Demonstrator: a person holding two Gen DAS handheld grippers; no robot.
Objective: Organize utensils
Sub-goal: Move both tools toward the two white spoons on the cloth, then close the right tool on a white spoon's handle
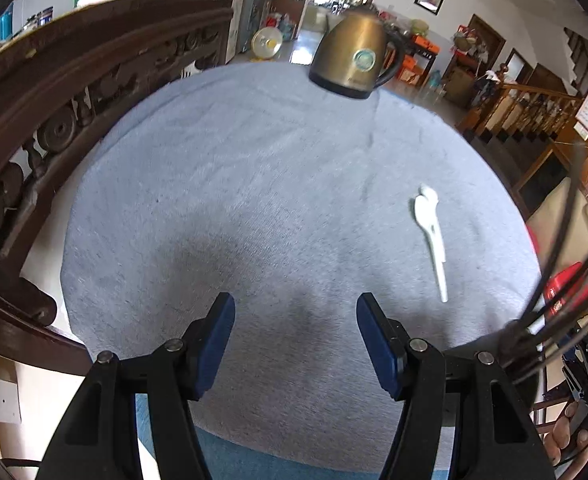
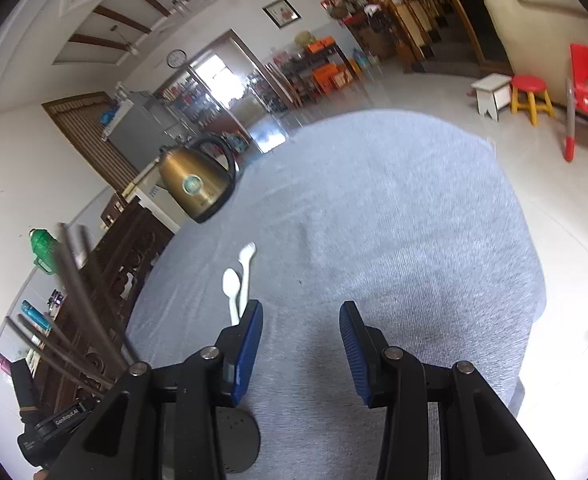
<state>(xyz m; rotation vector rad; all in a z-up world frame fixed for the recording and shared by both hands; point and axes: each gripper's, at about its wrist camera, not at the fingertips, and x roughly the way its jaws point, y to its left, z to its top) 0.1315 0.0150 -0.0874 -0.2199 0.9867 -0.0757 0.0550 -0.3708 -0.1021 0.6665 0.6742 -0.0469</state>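
Two white plastic spoons [image 1: 431, 229] lie side by side on the grey-blue tablecloth [image 1: 254, 184], right of centre in the left wrist view. In the right wrist view the two spoons [image 2: 239, 280] lie just ahead of my right gripper's left finger, which hides their handle ends. My left gripper [image 1: 295, 308] is open and empty above bare cloth, left of the spoons. My right gripper [image 2: 301, 314] is open and empty, low over the cloth, with the spoons to its left.
A brass-coloured kettle [image 1: 354, 54] stands at the table's far edge; it also shows in the right wrist view [image 2: 196, 182]. A carved dark wooden bench back [image 1: 54, 92] runs along the left side. A dark perforated round object [image 2: 236, 440] lies under the right gripper.
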